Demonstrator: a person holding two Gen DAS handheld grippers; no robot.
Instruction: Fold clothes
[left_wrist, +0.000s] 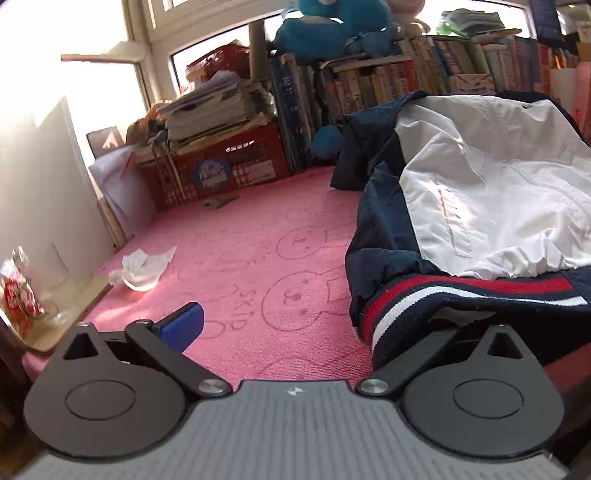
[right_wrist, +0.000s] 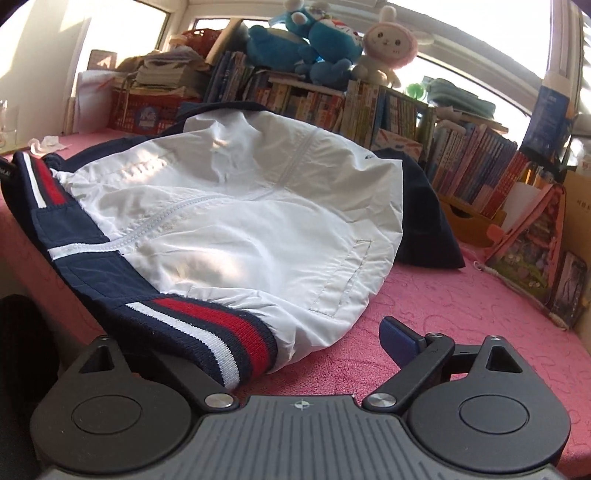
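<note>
A white and navy jacket (left_wrist: 480, 192) with a red, white and navy ribbed hem (left_wrist: 406, 295) lies spread on the pink blanket (left_wrist: 258, 240). My left gripper (left_wrist: 314, 325) is open at the jacket's left hem corner. Its blue left pad (left_wrist: 183, 325) rests over bare blanket, while its right finger is hidden under the hem. In the right wrist view the jacket (right_wrist: 240, 221) fills the middle. My right gripper (right_wrist: 280, 347) is open at the right hem corner (right_wrist: 221, 332), its left finger tucked under the ribbing and its blue right pad (right_wrist: 397, 339) beside the fabric.
A crumpled white tissue (left_wrist: 142, 267) lies on the blanket at left. A red crate (left_wrist: 214, 166) stacked with papers, a row of books (left_wrist: 388, 81) and plush toys (right_wrist: 314, 40) line the back. A glass (left_wrist: 22, 291) stands on a board at far left. A pink bag (right_wrist: 532, 251) leans at right.
</note>
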